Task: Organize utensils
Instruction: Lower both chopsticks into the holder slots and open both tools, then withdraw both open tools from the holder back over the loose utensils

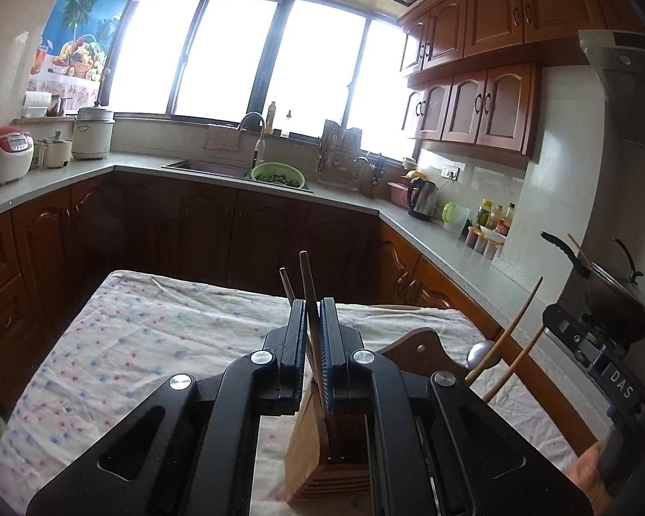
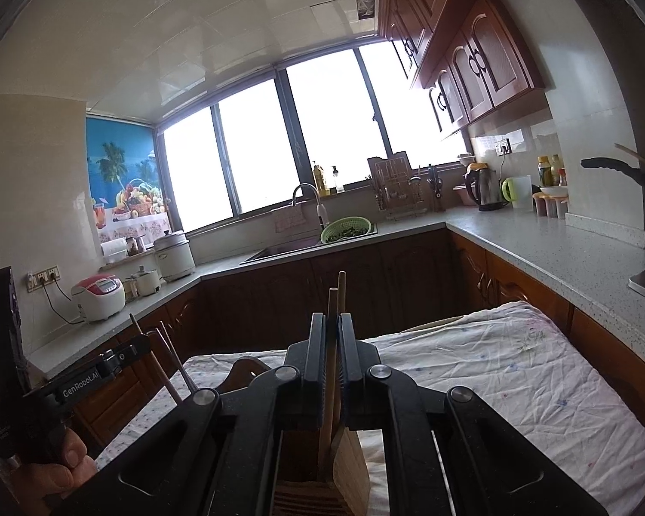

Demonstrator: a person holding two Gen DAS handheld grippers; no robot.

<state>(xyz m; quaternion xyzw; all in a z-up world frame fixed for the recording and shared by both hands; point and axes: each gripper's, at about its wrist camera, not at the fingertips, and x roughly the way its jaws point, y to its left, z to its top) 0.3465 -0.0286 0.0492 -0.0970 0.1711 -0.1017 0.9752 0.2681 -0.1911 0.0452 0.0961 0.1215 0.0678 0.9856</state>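
Two pairs of chopsticks, dark [image 1: 311, 296] in the left hand-held gripper [image 1: 311, 346], pale [image 2: 333, 335] in the right hand-held gripper [image 2: 332, 357], both clamped tight, hang over the wooden holder [image 1: 322, 464] on the desk [image 1: 129, 344], needing lowering and release.

Cloth-covered table [image 1: 150, 344] in front, wooden utensil holder [image 1: 322, 451] on its near edge, below both grippers. Left gripper [image 1: 313, 344] has dark chopsticks [image 1: 307, 284] between its jaws, lower ends in the holder. Right gripper [image 2: 333, 357] has light chopsticks [image 2: 337, 301] between its jaws, also over the holder. Cutting board [image 1: 425, 344] on the table just right of the holder. Counter [image 1: 219, 172] runs behind the table; sink [image 1: 206, 167] at its middle, basket [image 1: 277, 174] right of the sink, rice cooker [image 1: 4, 155] far left, kettle [image 1: 423, 198] right.
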